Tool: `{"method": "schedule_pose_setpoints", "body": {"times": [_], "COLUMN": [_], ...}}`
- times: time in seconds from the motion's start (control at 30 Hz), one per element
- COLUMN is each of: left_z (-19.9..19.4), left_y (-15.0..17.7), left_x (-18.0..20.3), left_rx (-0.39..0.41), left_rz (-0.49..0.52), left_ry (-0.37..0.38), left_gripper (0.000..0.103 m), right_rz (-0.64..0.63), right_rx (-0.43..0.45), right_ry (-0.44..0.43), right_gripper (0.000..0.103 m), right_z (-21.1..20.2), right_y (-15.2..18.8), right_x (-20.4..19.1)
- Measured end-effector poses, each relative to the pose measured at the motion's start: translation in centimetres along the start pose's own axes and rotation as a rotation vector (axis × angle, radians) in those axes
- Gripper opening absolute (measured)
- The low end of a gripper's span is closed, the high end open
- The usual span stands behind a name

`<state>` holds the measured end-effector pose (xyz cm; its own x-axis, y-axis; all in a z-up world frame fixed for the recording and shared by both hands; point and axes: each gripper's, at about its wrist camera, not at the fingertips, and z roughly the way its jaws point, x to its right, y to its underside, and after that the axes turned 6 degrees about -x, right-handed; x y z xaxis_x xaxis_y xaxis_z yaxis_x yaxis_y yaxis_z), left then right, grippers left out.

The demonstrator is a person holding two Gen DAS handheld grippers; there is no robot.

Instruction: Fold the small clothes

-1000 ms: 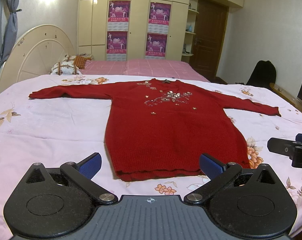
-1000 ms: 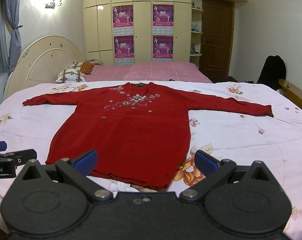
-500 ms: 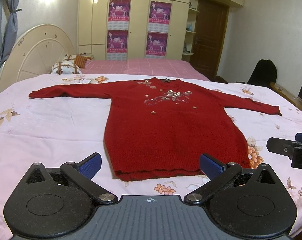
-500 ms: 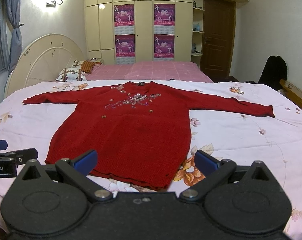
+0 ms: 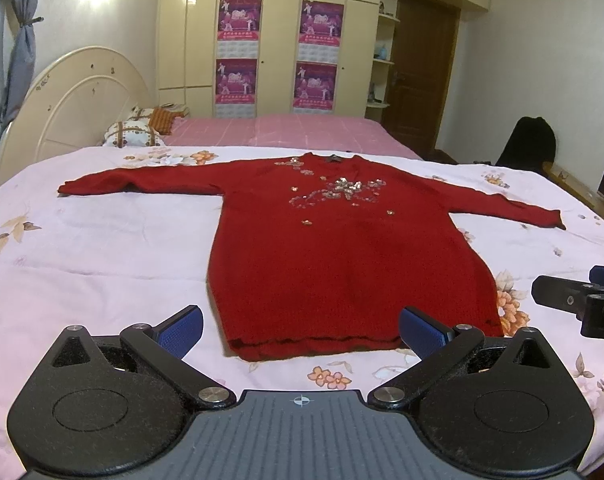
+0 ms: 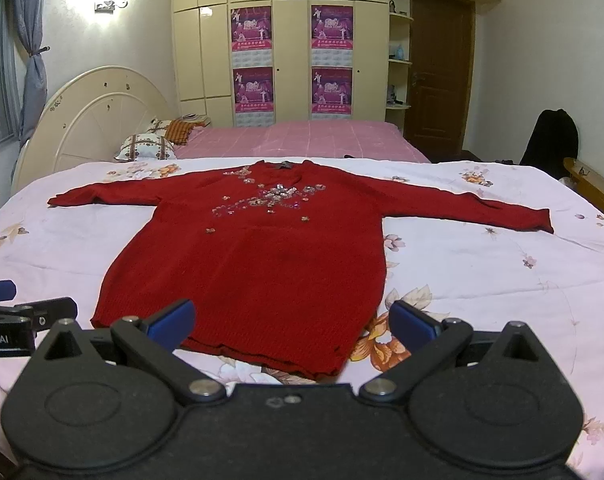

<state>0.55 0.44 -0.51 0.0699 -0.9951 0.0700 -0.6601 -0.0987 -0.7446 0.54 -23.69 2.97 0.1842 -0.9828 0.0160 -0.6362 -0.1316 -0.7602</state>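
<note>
Left wrist: red sweater [image 5: 341,256] (sleeves spread) flat on bedsheet [image 5: 94,264]; left gripper [image 5: 300,330] and right gripper [image 6: 292,322] spread apart.

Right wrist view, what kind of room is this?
A home bedroom, most likely: a bed with a floral sheet and rounded headboard, pillows, and a tall wardrobe along the back wall.

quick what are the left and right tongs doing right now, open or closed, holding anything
Left tongs: open, holding nothing, hovering at the red sweater's hem.
Right tongs: open, holding nothing, also at the hem.
</note>
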Motion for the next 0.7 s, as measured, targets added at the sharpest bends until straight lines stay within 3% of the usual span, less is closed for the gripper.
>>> {"method": "schedule_pose_setpoints", "body": {"times": [0.5, 0.6, 0.7], "left_z": [2.0, 3.8, 6.7], "left_y": [-1.7, -3.3, -5.6], "left_x": [0.6, -0.8, -1.7], "left_rx": [-0.013, 0.005, 0.022], "left_rz": [-0.018, -0.096, -0.091], "left_ry": [0.001, 0.043, 0.077], "left_gripper": [0.103, 0.103, 0.103], "right_rz": [0.027, 0.102, 0.209], "right_rx": [-0.029, -0.043, -0.032], "right_ry": [0.010, -0.015, -0.009], "right_gripper": [0.102, 0.102, 0.102], "right_z": [1.3, 2.2, 3.6], "right_y": [-0.2, -0.6, -1.7], "right_x": [1.5, 3.6, 7.2]}}
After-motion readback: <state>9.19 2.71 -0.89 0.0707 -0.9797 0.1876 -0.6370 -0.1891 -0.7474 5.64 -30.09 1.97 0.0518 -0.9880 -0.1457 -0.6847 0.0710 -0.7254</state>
